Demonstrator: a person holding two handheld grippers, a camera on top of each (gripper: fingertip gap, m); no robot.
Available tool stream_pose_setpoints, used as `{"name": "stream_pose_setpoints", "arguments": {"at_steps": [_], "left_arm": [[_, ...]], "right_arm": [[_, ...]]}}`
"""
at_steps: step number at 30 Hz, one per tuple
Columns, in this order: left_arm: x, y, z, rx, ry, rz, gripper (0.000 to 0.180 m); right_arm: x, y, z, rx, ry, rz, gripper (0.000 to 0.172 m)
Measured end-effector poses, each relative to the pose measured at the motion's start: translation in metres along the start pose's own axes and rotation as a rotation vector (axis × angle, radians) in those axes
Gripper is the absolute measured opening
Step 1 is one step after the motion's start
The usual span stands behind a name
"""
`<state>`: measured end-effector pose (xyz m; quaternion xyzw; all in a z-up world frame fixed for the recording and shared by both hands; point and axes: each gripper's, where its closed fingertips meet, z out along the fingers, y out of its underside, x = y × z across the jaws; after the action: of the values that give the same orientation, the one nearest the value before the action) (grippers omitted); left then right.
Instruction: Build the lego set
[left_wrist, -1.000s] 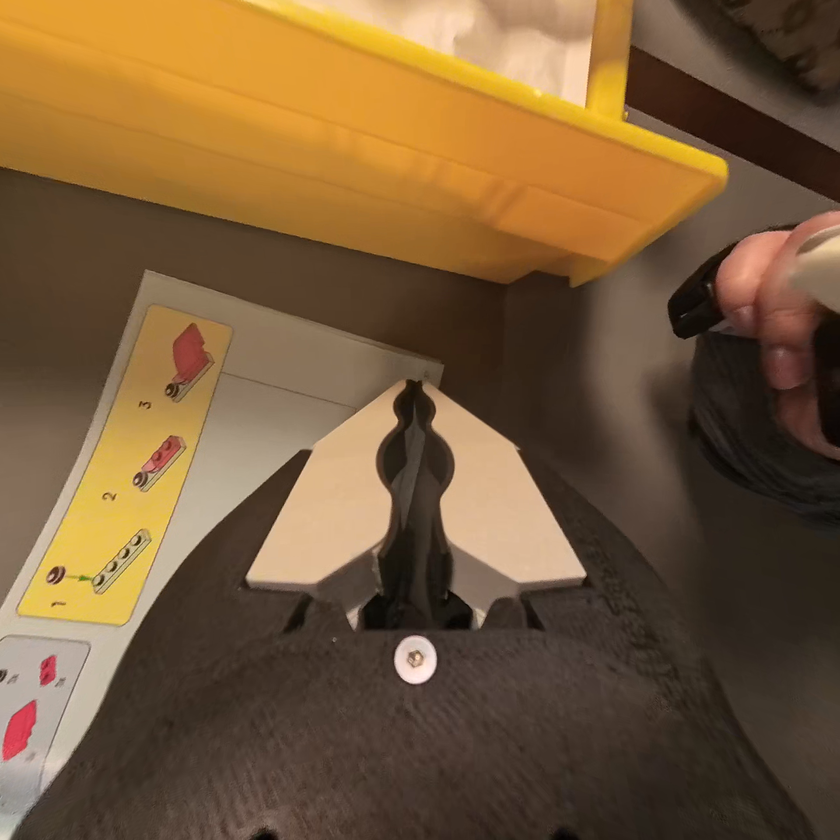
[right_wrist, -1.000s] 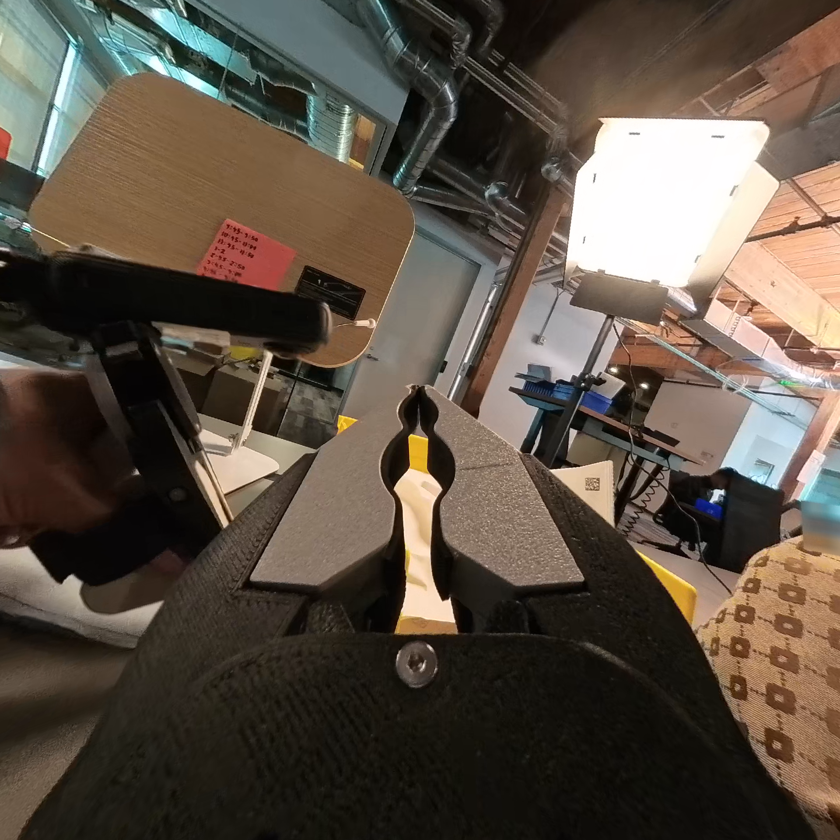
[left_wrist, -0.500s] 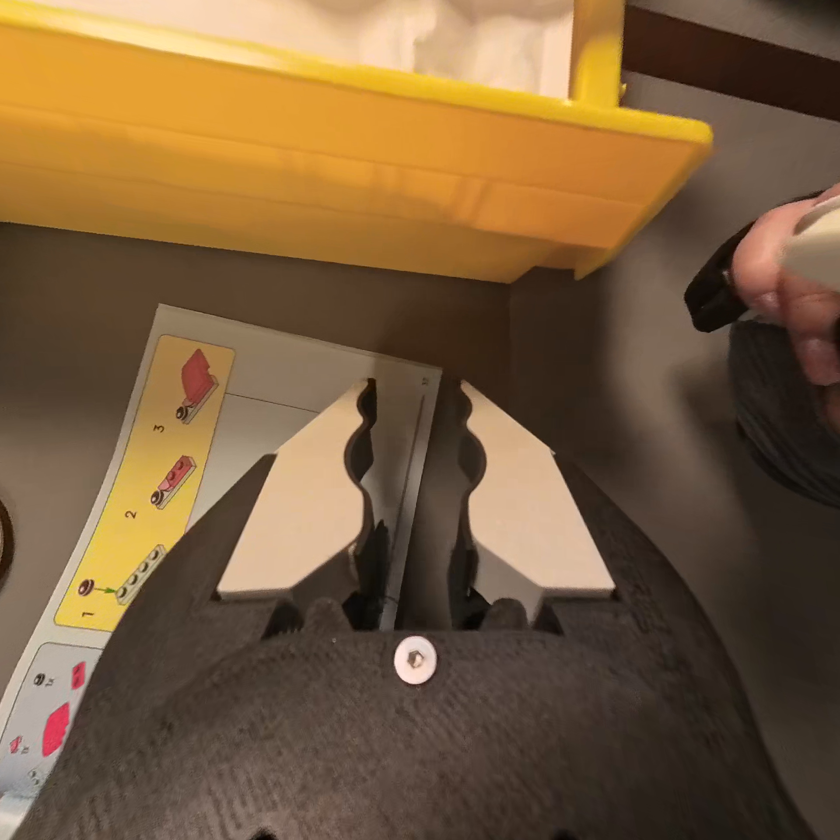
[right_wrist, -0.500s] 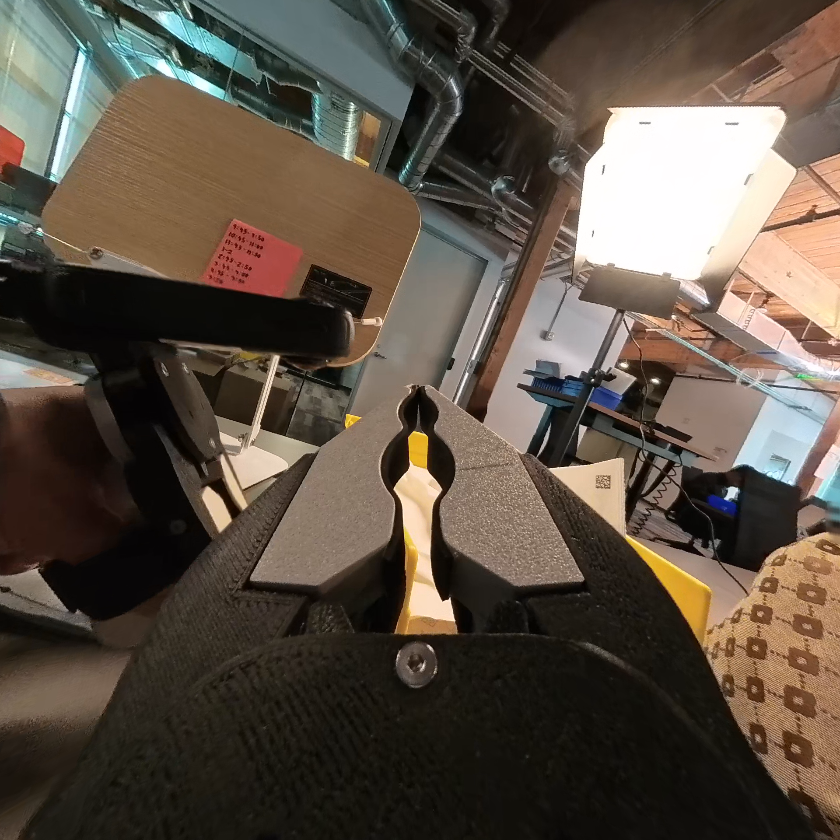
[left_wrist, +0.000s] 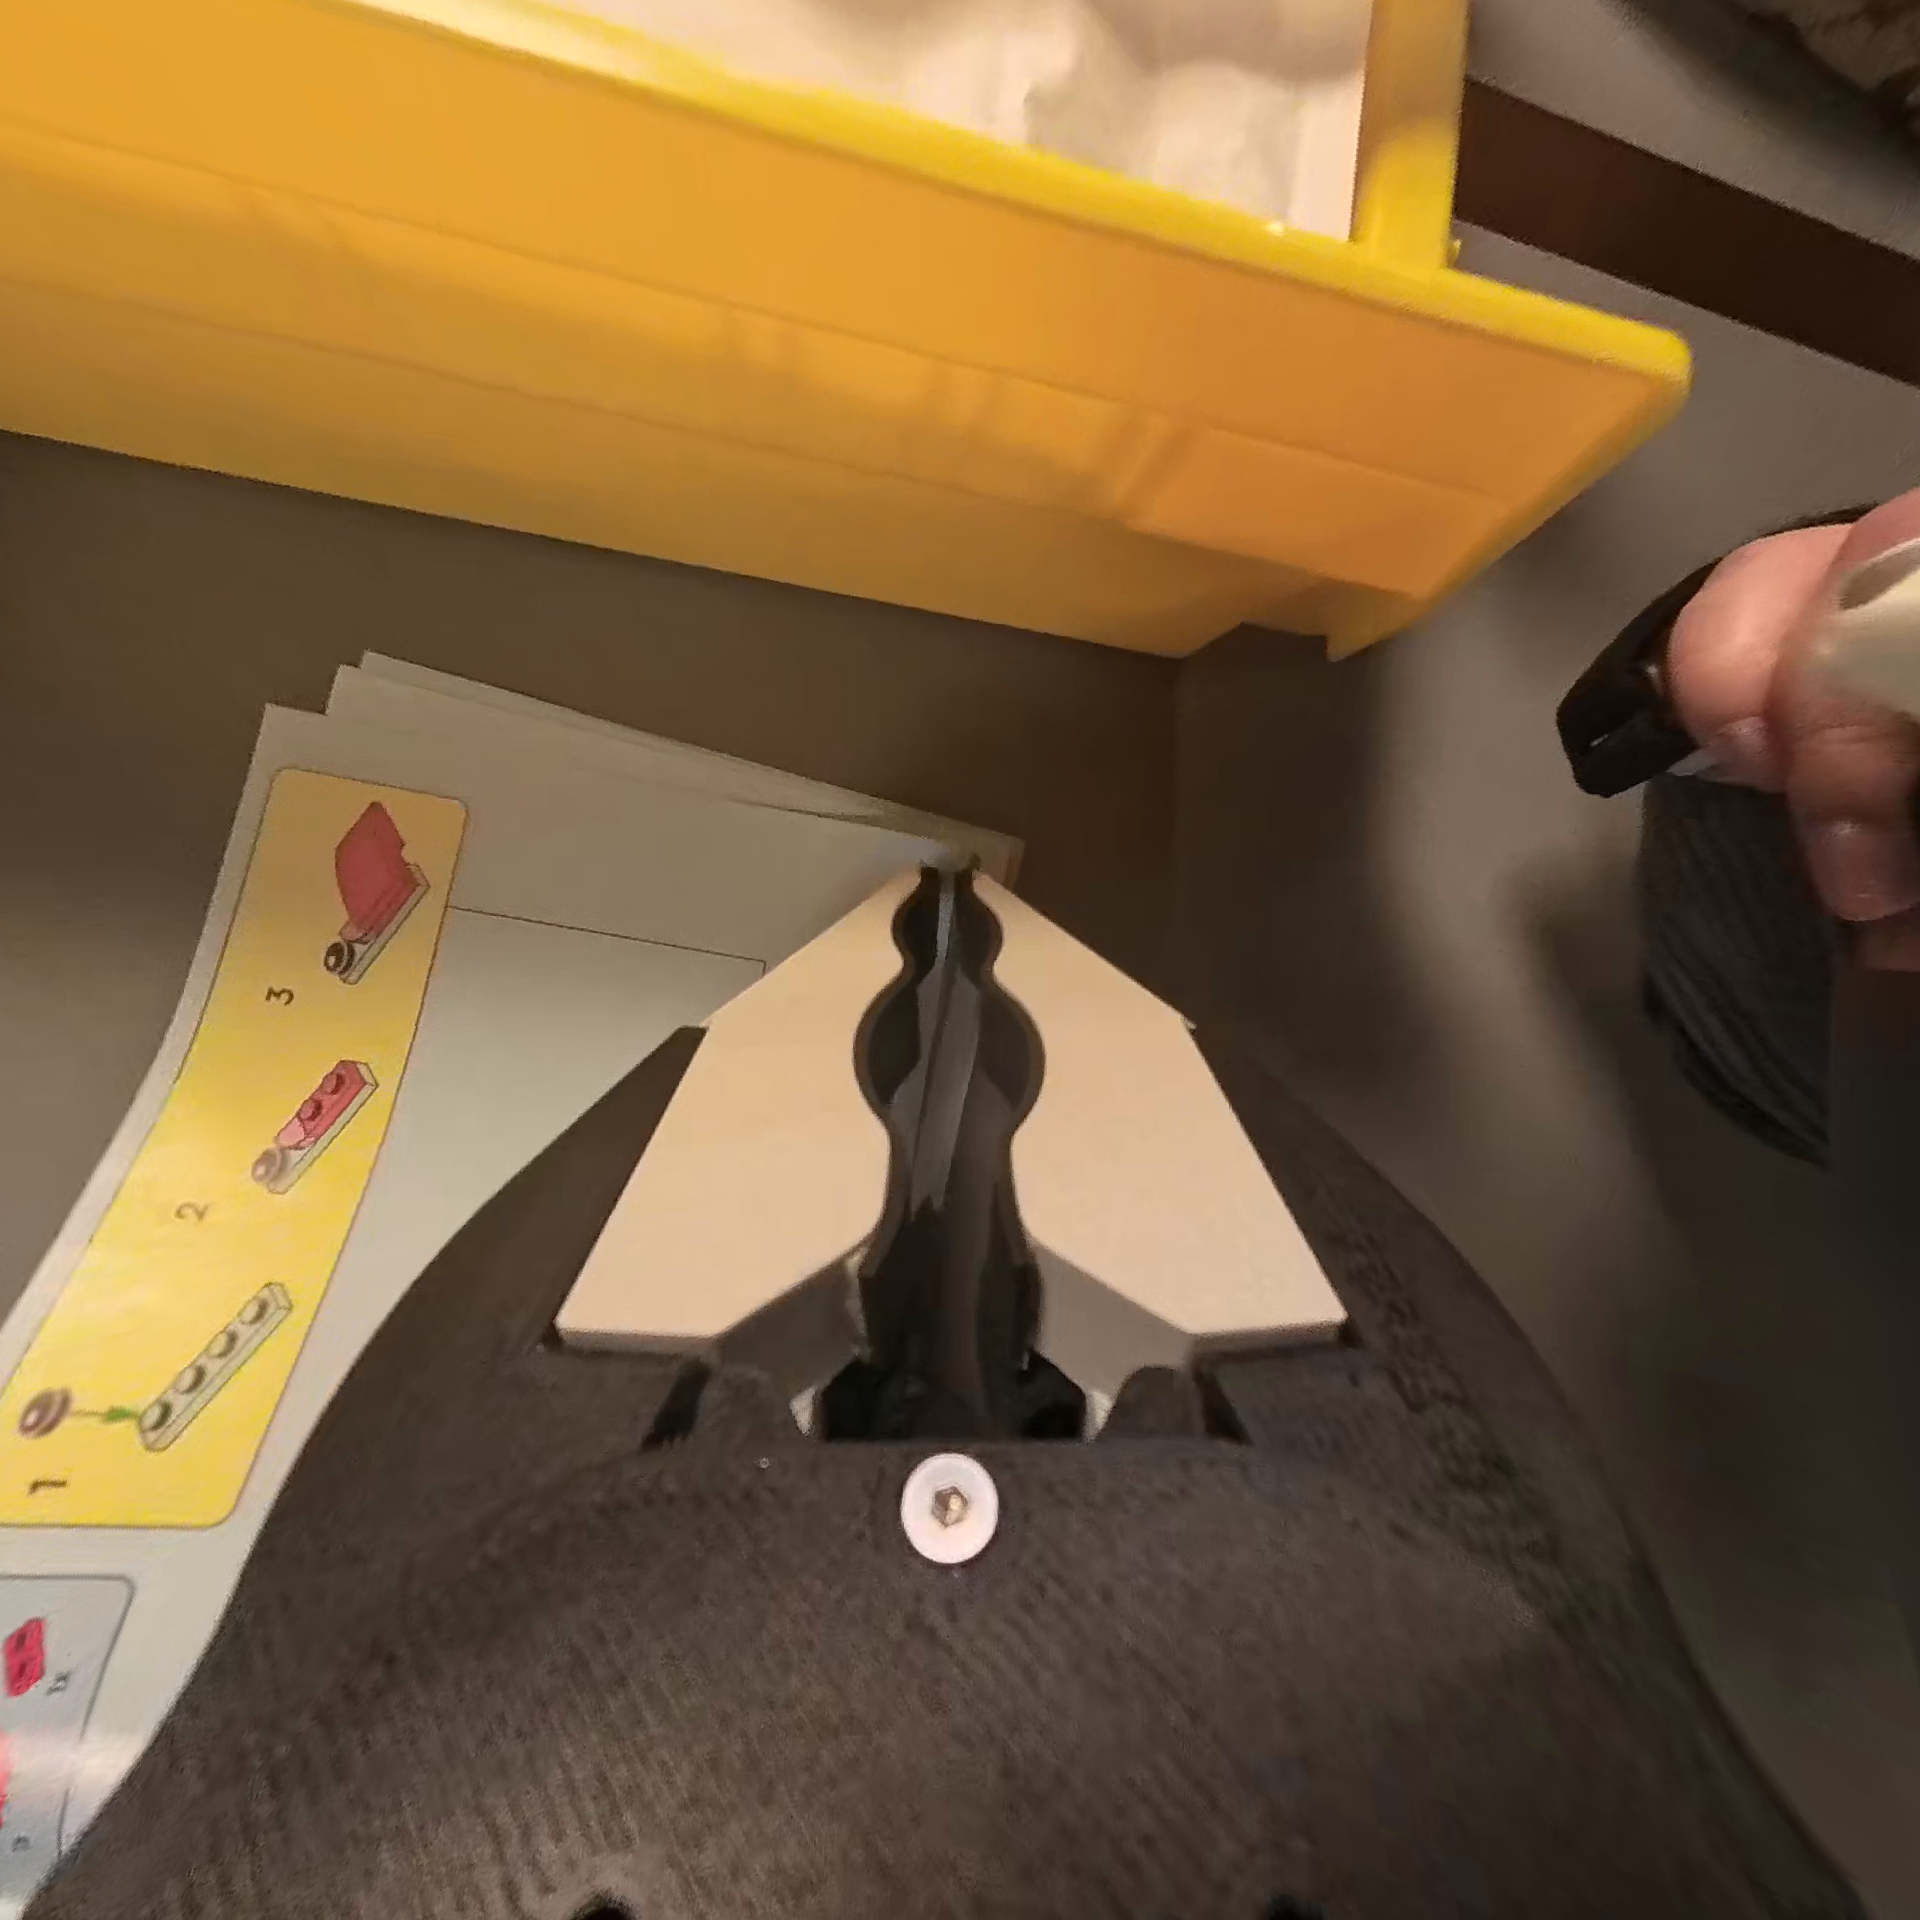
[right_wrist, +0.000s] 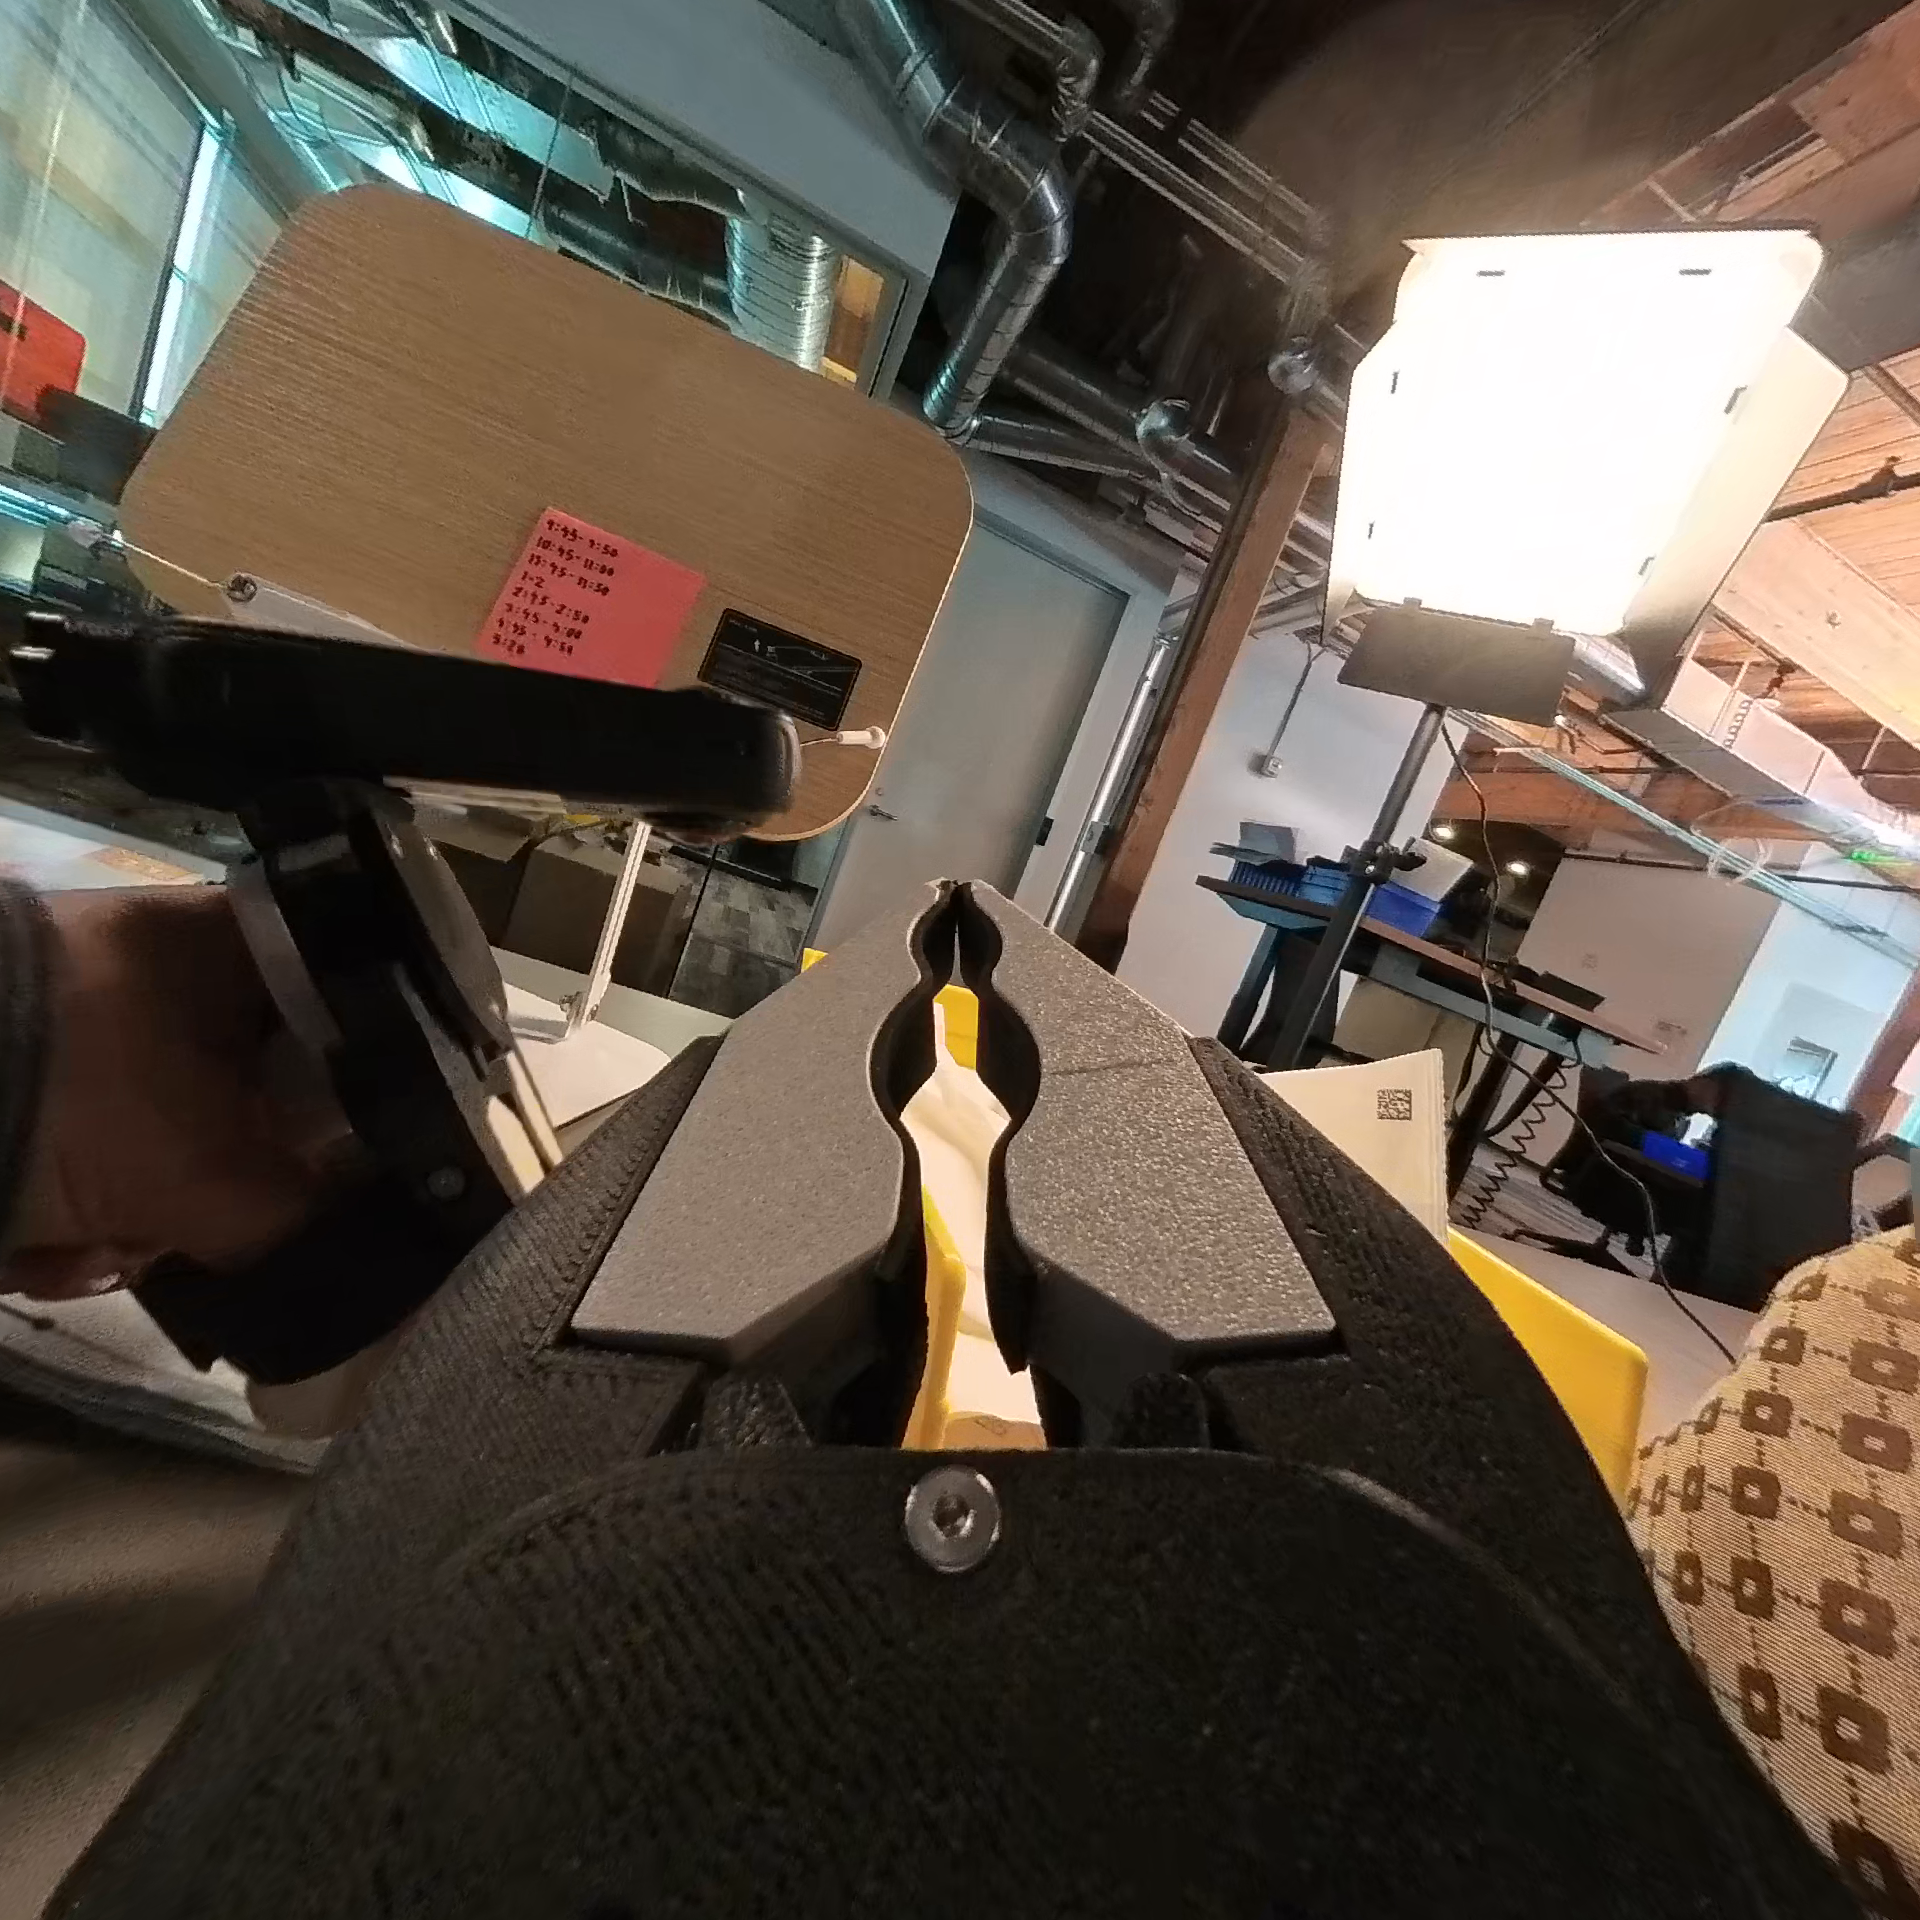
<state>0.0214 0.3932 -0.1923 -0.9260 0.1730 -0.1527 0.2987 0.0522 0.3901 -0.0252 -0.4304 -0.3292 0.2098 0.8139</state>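
Paper grip: left gripper is clamped on the top corner of a booklet, a page edge showing between its beige fingers.
Booklet: pale pages fanned at 11 o'clock, a yellow picture strip at 9; it lies just under a yellow bin.
Right gripper: grey tips together, holding nothing, raised toward a lamp at 1 o'clock.
Progress: corner gripped; page not yet turned, I judge.
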Motion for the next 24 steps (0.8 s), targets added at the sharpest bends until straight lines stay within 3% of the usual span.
{"name": "stream_pose_setpoints", "arguments": {"at_steps": [6, 9, 13, 15, 17, 20, 22, 24], "left_arm": [[-0.01, 0.006, 0.0, -0.05, -0.183, 0.14, 0.002], [-0.025, 0.013, -0.009, -0.124, -0.35, 0.226, 0.0], [-0.063, 0.033, -0.047, -0.265, -0.683, 0.367, 0.0], [-0.078, 0.052, -0.074, -0.325, -0.808, 0.364, 0.001], [-0.092, 0.082, -0.107, -0.382, -0.906, 0.275, 0.005], [-0.096, 0.138, -0.159, -0.404, -0.966, 0.007, 0.016], [-0.086, 0.168, -0.19, -0.301, -0.964, -0.183, 0.026], [-0.073, 0.187, -0.222, -0.101, -0.967, -0.309, 0.03]], "right_arm": [[-0.001, 0.0, 0.0, 0.0, -0.004, 0.003, 0.0], [-0.001, 0.0, 0.0, -0.001, -0.006, 0.007, 0.0], [-0.002, -0.001, 0.0, 0.001, -0.011, 0.013, 0.0], [-0.003, -0.002, 0.0, 0.005, -0.016, 0.016, 0.0], [-0.006, -0.004, 0.0, 0.011, -0.025, 0.01, 0.0], [-0.014, -0.007, 0.0, 0.018, -0.055, -0.005, 0.0], [-0.021, -0.008, 0.0, 0.021, -0.078, -0.011, 0.0], [-0.031, -0.01, -0.001, 0.025, -0.107, -0.009, 0.0]]}}
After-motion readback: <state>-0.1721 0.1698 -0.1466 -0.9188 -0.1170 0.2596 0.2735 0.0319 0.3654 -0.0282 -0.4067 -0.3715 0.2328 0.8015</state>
